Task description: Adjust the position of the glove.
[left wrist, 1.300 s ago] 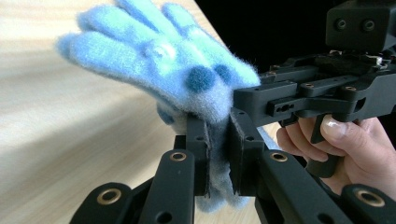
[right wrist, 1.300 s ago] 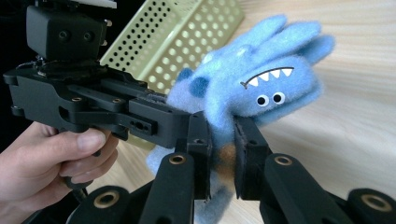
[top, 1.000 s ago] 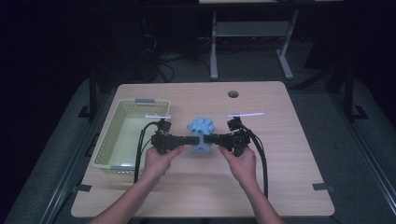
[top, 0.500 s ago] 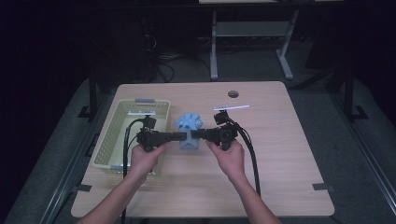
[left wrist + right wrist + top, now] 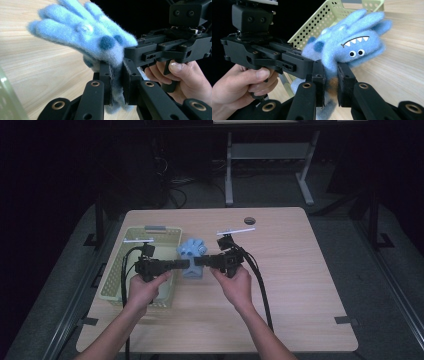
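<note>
Fingers [image 5: 106,80] of both grippers pinch blue plush toy [image 5: 193,251].

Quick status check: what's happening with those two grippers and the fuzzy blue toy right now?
Left gripper and right gripper both shut on the blue plush toy, gripping it from opposite sides. Toy held beside the green basket. Nothing in the way.

left hand-held gripper [image 5: 116,82]: clamped on blue plush toy [image 5: 85,32] | wooden table [image 5: 37,67] beneath | right hand-held gripper [image 5: 130,53] gripping too

A pale green perforated basket [image 5: 131,272] is sitting at the left of the wooden table [image 5: 300,270], just beside its edge.
</note>
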`<action>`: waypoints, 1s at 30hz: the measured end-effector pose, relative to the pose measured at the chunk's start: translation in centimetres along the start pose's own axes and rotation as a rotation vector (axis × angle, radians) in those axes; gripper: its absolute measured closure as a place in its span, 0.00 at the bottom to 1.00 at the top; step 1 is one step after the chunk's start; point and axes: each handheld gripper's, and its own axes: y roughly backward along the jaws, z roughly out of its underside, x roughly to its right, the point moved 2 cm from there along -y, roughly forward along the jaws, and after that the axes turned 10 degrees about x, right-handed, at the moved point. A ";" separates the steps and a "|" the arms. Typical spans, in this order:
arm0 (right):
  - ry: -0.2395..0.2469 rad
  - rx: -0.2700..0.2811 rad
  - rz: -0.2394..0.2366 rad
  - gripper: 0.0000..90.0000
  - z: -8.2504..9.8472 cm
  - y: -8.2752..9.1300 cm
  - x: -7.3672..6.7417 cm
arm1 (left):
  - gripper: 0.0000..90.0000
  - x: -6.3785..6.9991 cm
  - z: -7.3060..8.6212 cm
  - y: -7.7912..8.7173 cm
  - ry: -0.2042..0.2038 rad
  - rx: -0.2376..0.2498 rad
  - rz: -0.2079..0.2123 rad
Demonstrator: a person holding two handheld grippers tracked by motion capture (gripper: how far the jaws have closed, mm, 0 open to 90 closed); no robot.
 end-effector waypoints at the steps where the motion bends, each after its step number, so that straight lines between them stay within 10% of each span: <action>1: 0.005 -0.001 -0.003 0.88 0.0 -0.1 0.0 | 0.89 0.0 0.0 0.1 0.008 -0.001 -0.002; 30: 0.016 -0.031 -0.052 0.88 -0.5 -5.0 -2.5 | 0.89 -2.2 -0.5 4.8 0.012 0.036 -0.044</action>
